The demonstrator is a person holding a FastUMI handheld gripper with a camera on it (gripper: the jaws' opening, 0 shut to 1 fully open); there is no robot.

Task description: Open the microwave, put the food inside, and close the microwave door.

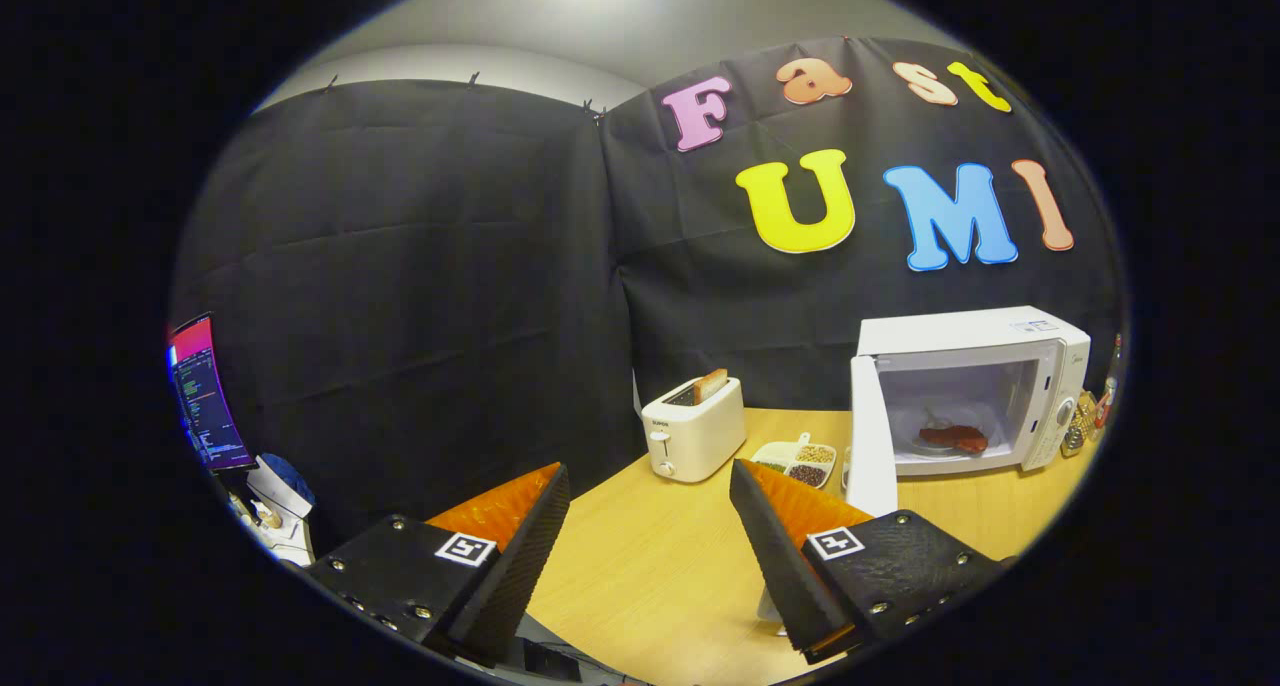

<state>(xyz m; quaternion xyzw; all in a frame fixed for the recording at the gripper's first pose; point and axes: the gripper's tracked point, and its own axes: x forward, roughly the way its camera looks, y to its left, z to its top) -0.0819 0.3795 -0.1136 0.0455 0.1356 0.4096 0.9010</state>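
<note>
Tabletop [650,556]: food [955,436] inside microwave [975,386], tongs [650,486] spread

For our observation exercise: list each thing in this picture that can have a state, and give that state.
White microwave oven: door swung open.
Reddish food: lying inside the microwave.
White two-slot toaster: toast slice sticking up from a slot.
Divided white dish: filled with beans and grains.
Tongs: open, holding nothing.

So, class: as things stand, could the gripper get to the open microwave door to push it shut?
Probably yes. The gripper is open and holds nothing, and the microwave door stands swung out just beyond its right finger. The toaster and snack tray sit off to the side.
</note>
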